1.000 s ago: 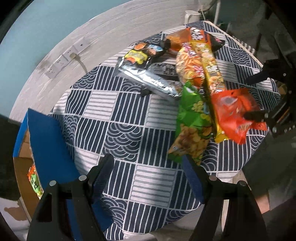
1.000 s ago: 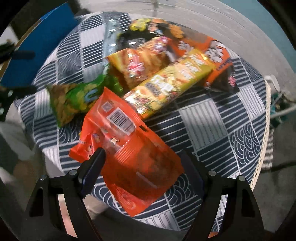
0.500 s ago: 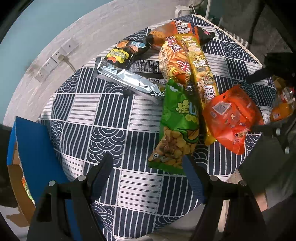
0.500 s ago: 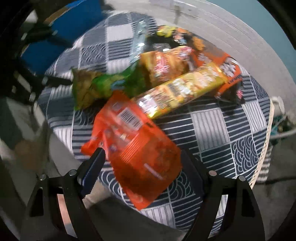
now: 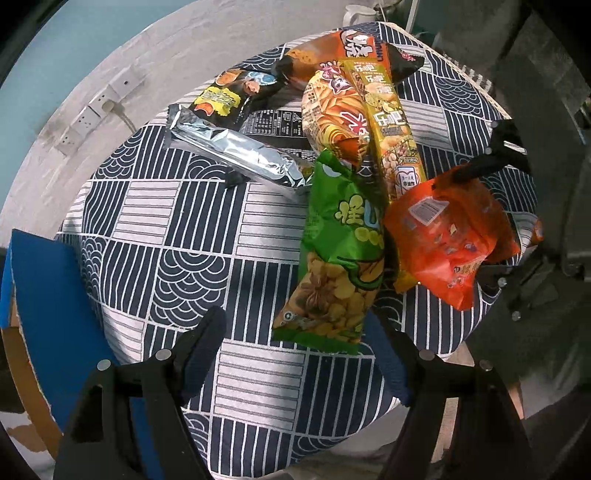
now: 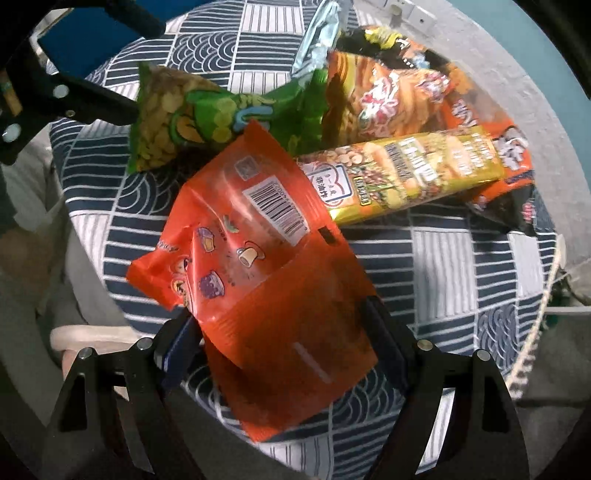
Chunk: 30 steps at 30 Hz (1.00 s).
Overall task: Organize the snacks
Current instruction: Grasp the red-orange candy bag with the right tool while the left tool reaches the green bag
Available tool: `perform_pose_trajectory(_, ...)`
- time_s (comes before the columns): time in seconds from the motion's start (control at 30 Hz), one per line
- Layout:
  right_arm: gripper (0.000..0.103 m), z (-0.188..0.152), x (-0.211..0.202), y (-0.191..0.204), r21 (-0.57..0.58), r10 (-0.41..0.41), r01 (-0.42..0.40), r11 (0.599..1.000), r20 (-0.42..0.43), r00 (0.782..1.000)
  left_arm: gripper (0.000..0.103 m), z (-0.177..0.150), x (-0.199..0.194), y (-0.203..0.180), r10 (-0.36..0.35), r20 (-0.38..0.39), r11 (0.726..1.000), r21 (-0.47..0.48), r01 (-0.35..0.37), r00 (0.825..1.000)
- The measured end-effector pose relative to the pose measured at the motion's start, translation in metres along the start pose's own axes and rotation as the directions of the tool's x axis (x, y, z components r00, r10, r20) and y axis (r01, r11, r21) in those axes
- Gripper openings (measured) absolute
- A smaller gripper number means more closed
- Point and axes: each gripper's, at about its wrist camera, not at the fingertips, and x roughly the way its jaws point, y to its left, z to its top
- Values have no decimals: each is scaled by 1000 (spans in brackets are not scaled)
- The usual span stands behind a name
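Observation:
Several snack bags lie on a round table with a navy patterned cloth (image 5: 177, 236). A green bean bag (image 5: 340, 251) lies in the middle, an orange pouch (image 5: 454, 236) to its right, a long yellow pack (image 5: 388, 122), an orange-yellow chip bag (image 5: 332, 114), a silver pack (image 5: 236, 147) and a black bag (image 5: 229, 96) behind. My left gripper (image 5: 295, 339) is open, its jaws either side of the green bag's near end. My right gripper (image 6: 284, 325) is open around the orange pouch (image 6: 258, 251), fingers at its edges. The green bag (image 6: 207, 114) shows beyond.
A cardboard box with a blue flap (image 5: 48, 306) stands left of the table, also at the top left of the right wrist view (image 6: 92, 33). A wall with sockets (image 5: 92, 114) lies behind. The table edge is close under both grippers.
My left gripper has moved right and forward until the green bag's near end lies between its jaws. My right gripper has closed in on the orange pouch, which now fills the gap between its fingers.

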Motion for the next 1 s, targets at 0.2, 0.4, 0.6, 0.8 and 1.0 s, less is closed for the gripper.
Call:
perform_pose_trajectory(0.2, 75, -3, -1, -29, 90, 64, -66, 994, 26, 998, 79, 8, 11, 2, -12, -12, 1000, -11, 12, 1000)
perform_pose_trajectory(0.4, 48, -13, -9, -54, 251, 123, -137, 958, 72, 990, 79, 20, 19, 6, -54, -15, 998, -41, 54, 998)
perform_pose_trajectory(0.6, 29, -30, -21, -72, 390, 116, -147, 909, 103, 988, 79, 34, 23, 0, -78, -1, 997, -27, 78, 997)
perform_pose_trajectory(0.8, 29, -40, -29, -94, 497, 125, -174, 850, 131, 984, 80, 42, 37, -14, -59, -18, 998, -11, 58, 998)
perform_pose_trajectory(1.0, 29, -54, -45, -114, 531, 120, -185, 827, 156, 981, 72, 39, 53, -23, -19, -42, 1000, 19, 19, 999)
